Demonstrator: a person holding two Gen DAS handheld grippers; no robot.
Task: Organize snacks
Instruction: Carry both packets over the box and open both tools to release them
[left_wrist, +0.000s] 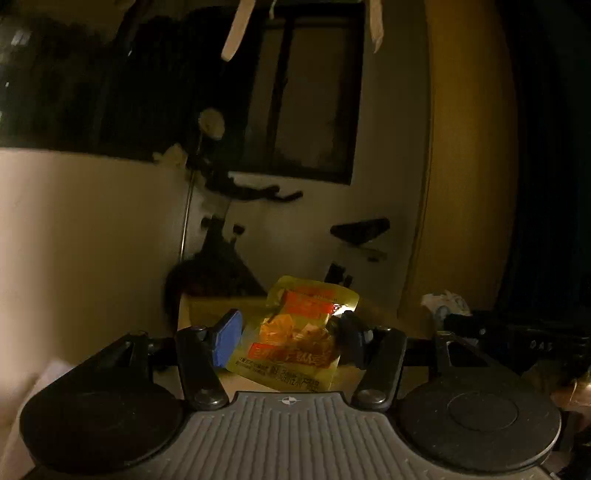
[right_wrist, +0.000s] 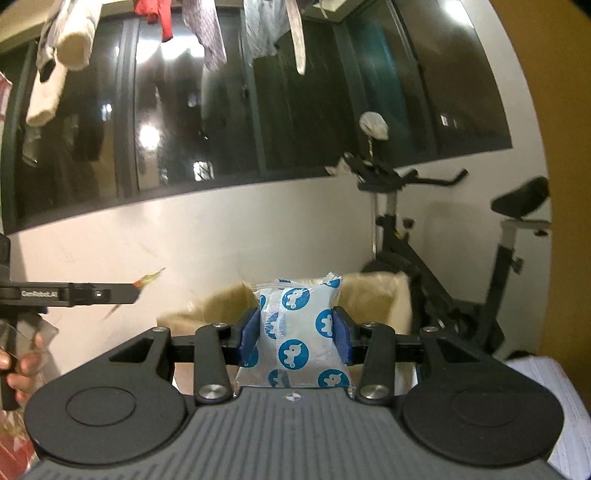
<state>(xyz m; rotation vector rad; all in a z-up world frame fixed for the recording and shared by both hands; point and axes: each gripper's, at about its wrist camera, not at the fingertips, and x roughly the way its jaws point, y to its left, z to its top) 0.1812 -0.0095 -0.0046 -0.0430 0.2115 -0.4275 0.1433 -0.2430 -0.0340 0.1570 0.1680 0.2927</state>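
Left hand-held gripper (left_wrist: 286, 334) clamps yellow packet (left_wrist: 295, 332); right hand-held gripper (right_wrist: 295, 332) clamps white pouch (right_wrist: 299, 336).

Left tool (left_wrist: 286, 338) and right tool (right_wrist: 294, 334) each clamp a packet, raised level.

Yellow snack pouch (left_wrist: 295, 332): glossy, crinkled, red/orange label bands w/ food photo, small print along bottom edge. Held up in air, tilted, top leaning right, face twd camera. Dim light, text unreadable.

White snack packet (right_wrist: 301, 332): puffy pillow pack w/ blue round unicorn logos, crimped top seal, vertical back seam. Held upright, in front of a paper-lined box (right_wrist: 380, 295).
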